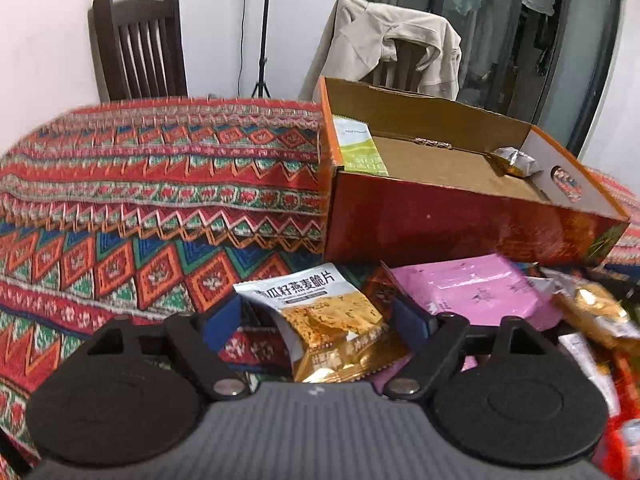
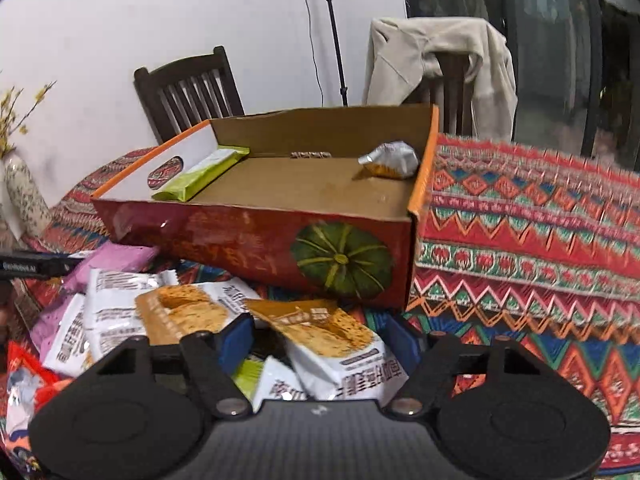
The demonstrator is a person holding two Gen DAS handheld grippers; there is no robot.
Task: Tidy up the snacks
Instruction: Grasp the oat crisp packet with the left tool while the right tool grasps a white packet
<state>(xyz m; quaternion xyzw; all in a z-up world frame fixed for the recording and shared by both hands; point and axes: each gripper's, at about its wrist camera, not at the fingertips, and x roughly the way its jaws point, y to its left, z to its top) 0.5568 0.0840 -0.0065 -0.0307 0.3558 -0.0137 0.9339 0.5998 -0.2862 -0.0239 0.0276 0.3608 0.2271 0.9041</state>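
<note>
While the box (image 2: 256, 236) holds only a green packet (image 2: 200, 178) and a silver one (image 2: 390, 160), most snacks lie heaped on the surface (image 1: 140, 184) in front of it. Both grippers tilt down over the heap. The left gripper (image 1: 320, 320) straddles an oat-crisp packet (image 1: 324, 312), fingers apart; the right gripper (image 2: 320, 340) likewise brackets another packet (image 2: 340, 344), not pinching.

White plain wall (image 1: 48, 40); dark slatted wooden chair (image 1: 138, 46); second chair draped with beige jacket (image 1: 384, 40); black tripod stand (image 1: 262, 40); dark glass door (image 1: 500, 20); patterned red woven tablecloth (image 1: 140, 200).
</note>
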